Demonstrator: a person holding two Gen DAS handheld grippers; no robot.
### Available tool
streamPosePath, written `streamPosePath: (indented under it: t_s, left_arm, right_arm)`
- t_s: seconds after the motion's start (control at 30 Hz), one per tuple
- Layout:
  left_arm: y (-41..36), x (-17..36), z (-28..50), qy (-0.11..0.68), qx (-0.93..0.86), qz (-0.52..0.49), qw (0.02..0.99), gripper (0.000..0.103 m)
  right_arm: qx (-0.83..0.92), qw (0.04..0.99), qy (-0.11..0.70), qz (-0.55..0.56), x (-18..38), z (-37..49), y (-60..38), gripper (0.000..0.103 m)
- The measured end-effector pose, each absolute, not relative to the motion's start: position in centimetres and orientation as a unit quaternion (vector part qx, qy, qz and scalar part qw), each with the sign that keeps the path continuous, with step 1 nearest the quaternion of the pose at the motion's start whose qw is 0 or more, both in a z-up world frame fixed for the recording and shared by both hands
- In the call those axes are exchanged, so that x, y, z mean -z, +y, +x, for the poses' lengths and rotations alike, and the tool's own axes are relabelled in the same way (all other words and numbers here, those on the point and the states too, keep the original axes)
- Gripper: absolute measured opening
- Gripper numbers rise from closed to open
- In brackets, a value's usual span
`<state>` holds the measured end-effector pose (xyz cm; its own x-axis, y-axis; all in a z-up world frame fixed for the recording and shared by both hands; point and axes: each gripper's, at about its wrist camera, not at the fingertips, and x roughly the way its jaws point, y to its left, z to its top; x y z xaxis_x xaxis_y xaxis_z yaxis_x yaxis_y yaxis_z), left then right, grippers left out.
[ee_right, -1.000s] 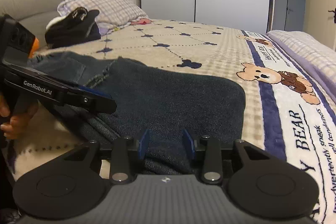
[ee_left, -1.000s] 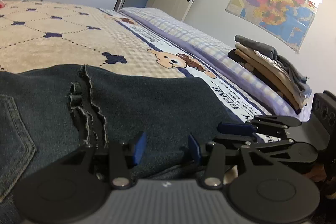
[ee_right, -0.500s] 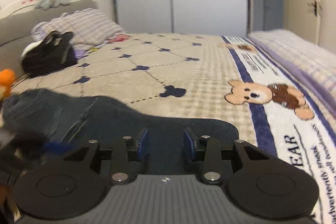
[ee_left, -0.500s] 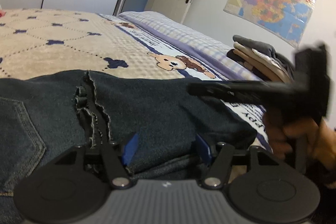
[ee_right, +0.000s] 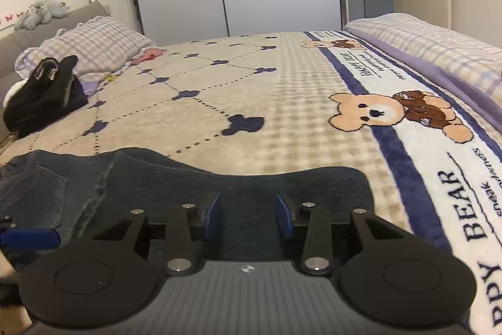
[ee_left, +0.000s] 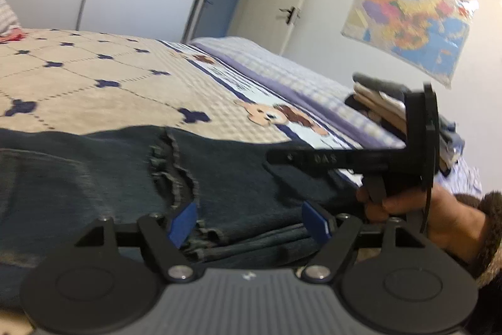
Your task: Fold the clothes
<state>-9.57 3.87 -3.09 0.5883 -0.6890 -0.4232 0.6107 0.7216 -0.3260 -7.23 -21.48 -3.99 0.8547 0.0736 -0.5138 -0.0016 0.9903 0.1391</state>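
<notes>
Jeans [ee_left: 94, 178]: dark frayed denim, seemingly folded; left hand-held gripper [ee_left: 249, 218] opening, right [ee_right: 248, 214] narrow, empty.

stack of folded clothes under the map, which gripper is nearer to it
Right. In the left wrist view the right gripper sits just in front of the folded stack; the left gripper is further back, over the jeans.

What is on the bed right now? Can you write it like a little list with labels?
place: bed with a bear blanket
jeans: dark, folded, lying flat near the front edge
left gripper: jaws opening, over the jeans, gripping nothing
right gripper: open, over the jeans, gripping nothing
pile: folded clothes stacked on the far right side
black clothes: bundled beside the pillow
wall: map
</notes>
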Motion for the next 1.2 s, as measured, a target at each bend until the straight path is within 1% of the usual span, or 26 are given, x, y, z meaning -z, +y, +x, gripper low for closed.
streamPosePath:
  t_s: [0.3,0.4,0.5,0.57,0.7,0.77,0.83,1.0,1.07,1.1,1.2]
  left_arm:
    - [10.8,1.9,-10.9,0.262,0.255,-0.119,0.923,0.078]
    - [13.2,1.5,-11.3,0.248,0.236,-0.132,0.930,0.078]
    - [14.8,1.7,-11.0,0.233,0.249,-0.144,0.929,0.077]
    - [15.3,2.0,-10.4,0.237,0.263,-0.156,0.922,0.076]
    - [15.2,3.1,-9.3,0.262,0.277,-0.156,0.911,0.076]
    - [15.0,3.8,-8.8,0.285,0.280,-0.151,0.904,0.076]
    - [14.9,4.3,-8.6,0.297,0.283,-0.144,0.900,0.076]
    - [14.8,4.9,-8.7,0.304,0.294,-0.126,0.897,0.076]
    - [14.7,5.0,-8.8,0.301,0.296,-0.119,0.899,0.076]
    - [14.7,5.1,-8.8,0.300,0.297,-0.116,0.899,0.076]
    - [14.7,5.2,-9.1,0.295,0.300,-0.108,0.901,0.076]
  right_arm:
    - [-0.085,0.967,0.236,0.039,2.8,-8.5,-17.1,0.041]
    - [-0.113,0.967,0.227,0.040,2.2,-8.5,-15.3,0.041]
    - [-0.147,0.961,0.229,0.047,1.6,-7.6,-13.1,0.041]
    - [-0.171,0.956,0.234,0.048,1.1,-6.6,-11.6,0.040]
    - [-0.213,0.940,0.260,0.065,0.6,-4.0,-8.7,0.038]
    - [-0.222,0.934,0.272,0.059,0.8,-2.8,-7.2,0.034]
    - [-0.227,0.928,0.290,0.051,1.2,-1.4,-6.1,0.026]
    - [-0.228,0.908,0.348,0.056,2.6,1.8,-4.3,0.025]
    - [-0.224,0.905,0.357,0.056,3.1,2.8,-3.9,0.024]
    - [-0.222,0.905,0.358,0.058,3.2,3.2,-3.9,0.022]
    - [-0.212,0.905,0.362,0.072,3.5,4.6,-3.8,0.021]
